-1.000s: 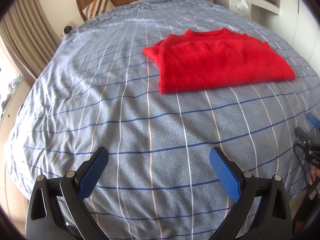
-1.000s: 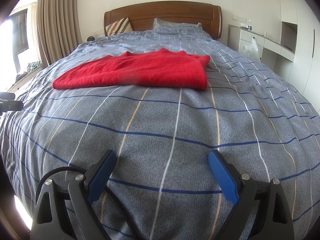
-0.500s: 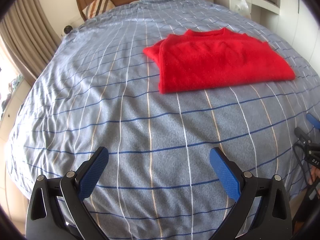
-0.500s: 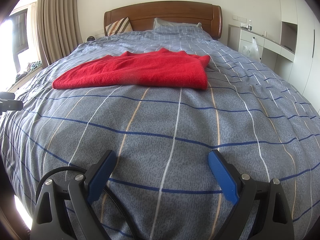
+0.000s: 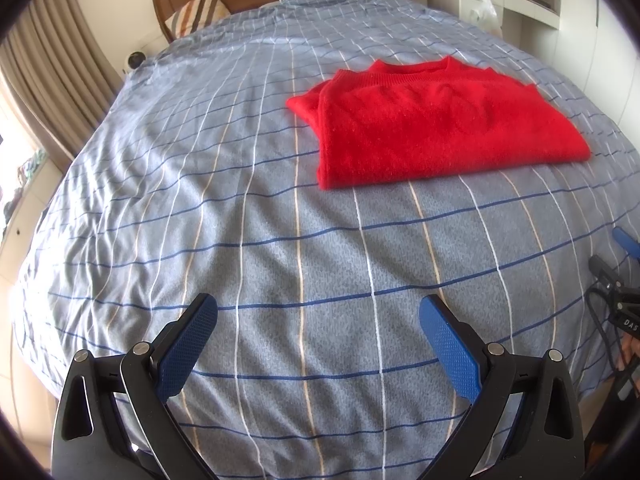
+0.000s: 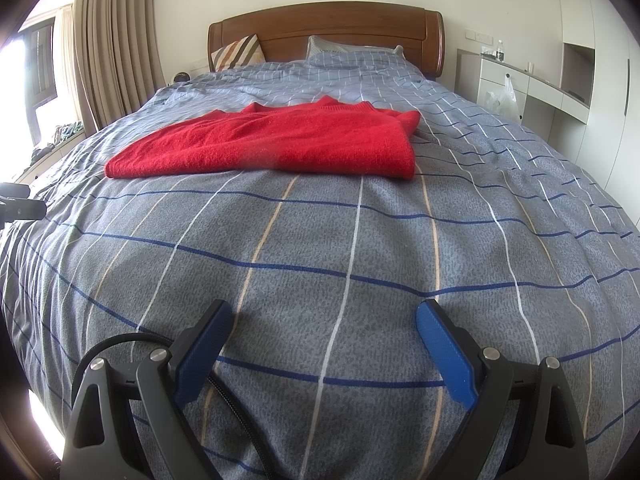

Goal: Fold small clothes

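Observation:
A red knit sweater lies folded flat on the grey-blue checked bedspread, with its collar toward the headboard. It also shows in the right wrist view. My left gripper is open and empty, held over the bedspread well short of the sweater and to its left. My right gripper is open and empty, near the foot of the bed, short of the sweater. Part of the right gripper shows at the right edge of the left wrist view.
A wooden headboard with a striped cushion and a pillow stands at the far end. Curtains hang on the left. White cabinets with a plastic bag stand on the right.

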`<state>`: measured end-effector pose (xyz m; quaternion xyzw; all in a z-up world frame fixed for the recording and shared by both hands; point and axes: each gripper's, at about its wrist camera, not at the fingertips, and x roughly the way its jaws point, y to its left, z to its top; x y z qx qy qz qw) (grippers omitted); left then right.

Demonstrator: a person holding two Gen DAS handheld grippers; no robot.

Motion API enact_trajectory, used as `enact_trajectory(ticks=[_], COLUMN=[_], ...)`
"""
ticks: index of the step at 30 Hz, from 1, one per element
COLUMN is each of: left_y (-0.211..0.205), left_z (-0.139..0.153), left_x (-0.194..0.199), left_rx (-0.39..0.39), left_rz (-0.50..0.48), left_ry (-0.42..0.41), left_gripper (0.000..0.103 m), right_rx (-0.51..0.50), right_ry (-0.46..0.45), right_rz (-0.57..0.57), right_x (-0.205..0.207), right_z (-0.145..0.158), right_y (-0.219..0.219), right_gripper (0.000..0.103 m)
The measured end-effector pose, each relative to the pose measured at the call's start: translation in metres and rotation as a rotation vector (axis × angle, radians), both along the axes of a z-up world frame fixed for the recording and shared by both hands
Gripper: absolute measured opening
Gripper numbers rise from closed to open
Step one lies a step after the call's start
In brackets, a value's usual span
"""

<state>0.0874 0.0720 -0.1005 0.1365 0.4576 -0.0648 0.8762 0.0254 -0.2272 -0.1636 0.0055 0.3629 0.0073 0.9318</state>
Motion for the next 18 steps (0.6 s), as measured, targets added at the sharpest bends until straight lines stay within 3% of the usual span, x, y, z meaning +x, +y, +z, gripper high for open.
enact_trajectory(ticks=[18], left_y=[-0.0019], left_z=[0.0024], left_x=[-0.0003], left_rx=[0.001], left_rz=[0.0], left_ry=[-0.003], left_gripper=[0.101], right_rx=[0.0], right_ry=[0.0], right_rz=[0.0], right_x=[-0.0003], right_z=[0.0002], right_y=[0.0001], right_gripper=[0.093])
